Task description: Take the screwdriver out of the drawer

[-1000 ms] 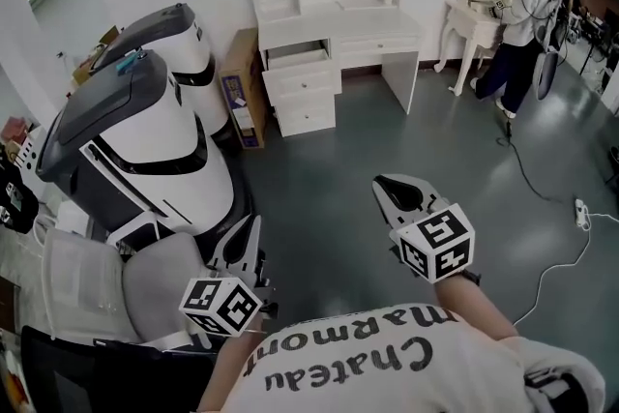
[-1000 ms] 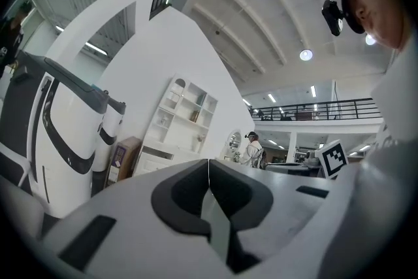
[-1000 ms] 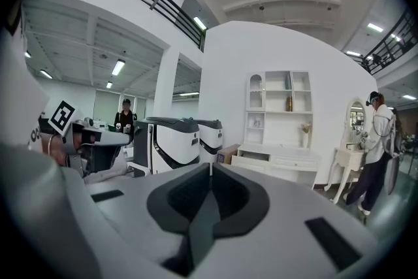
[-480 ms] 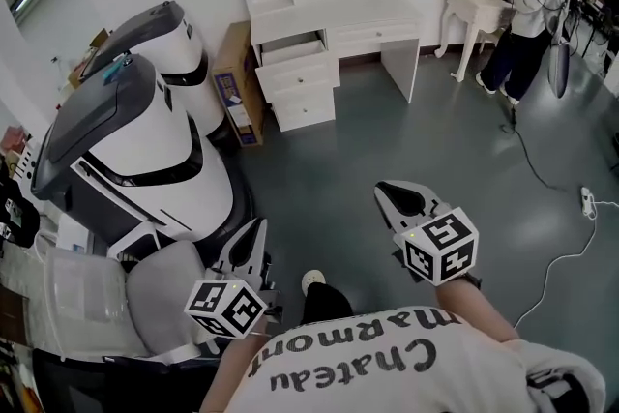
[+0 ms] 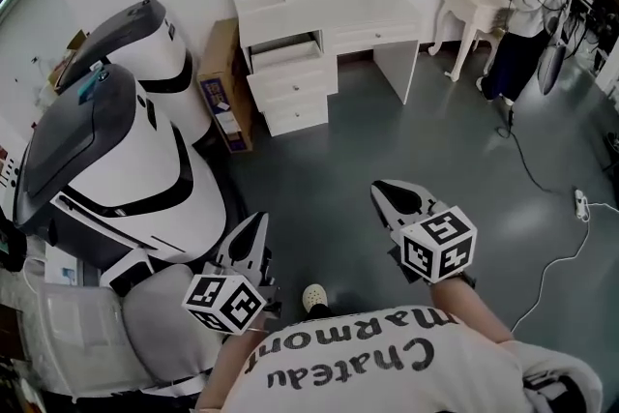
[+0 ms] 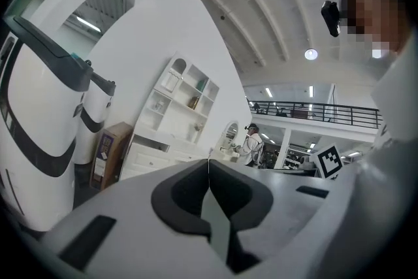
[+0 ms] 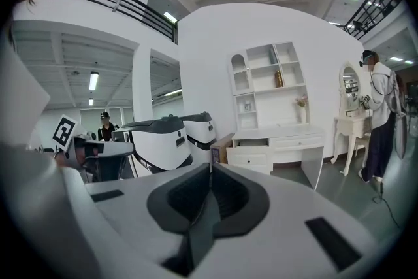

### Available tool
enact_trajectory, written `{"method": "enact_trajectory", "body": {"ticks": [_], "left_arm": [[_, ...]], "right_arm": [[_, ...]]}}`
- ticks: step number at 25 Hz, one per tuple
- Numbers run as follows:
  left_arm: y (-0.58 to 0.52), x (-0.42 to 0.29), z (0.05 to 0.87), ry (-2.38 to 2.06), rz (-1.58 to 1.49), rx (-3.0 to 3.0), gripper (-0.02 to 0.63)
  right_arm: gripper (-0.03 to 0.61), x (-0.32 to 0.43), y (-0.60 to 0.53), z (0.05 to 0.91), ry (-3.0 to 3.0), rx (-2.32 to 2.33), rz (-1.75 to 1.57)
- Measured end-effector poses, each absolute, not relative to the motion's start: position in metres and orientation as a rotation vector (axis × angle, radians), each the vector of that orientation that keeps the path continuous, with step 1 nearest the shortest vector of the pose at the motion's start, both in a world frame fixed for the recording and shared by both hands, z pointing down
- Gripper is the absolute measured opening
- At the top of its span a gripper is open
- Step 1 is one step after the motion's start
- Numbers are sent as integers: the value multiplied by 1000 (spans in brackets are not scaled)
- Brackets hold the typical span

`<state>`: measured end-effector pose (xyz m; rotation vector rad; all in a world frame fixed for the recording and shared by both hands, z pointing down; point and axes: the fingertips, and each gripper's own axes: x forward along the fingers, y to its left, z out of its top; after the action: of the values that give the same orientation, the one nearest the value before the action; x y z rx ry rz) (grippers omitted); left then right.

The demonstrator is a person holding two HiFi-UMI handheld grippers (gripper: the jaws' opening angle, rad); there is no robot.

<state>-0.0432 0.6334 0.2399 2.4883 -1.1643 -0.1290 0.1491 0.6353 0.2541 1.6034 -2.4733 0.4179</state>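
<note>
L gripper (image 5: 256,225) & R gripper (image 5: 385,193) both closed, empty, aimed at desk (image 5: 329,14) well off; top drawer (image 5: 287,53) ajar. Prob. approach stage, screwdriver not visible.

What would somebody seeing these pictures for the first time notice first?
Probably the two big white-and-grey machines filling the left of the head view. Next comes the white desk at the top middle, with its top drawer pulled partly open. Low in that view, the left gripper and right gripper point toward the desk, jaws together and empty.
</note>
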Motion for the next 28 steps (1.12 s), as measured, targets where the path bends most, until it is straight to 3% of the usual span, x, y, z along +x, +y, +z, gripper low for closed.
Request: {"method": "enact_trajectory", "body": {"ticks": [15,28], "left_arm": [[471,-92,246,-1097,-92,2503,25],[425,-127,245,-1109,-127,2503,25]], "right_arm": [[31,94,481,266,-2455,1647,520],[31,62,437,266,-2479,1645,628]]}}
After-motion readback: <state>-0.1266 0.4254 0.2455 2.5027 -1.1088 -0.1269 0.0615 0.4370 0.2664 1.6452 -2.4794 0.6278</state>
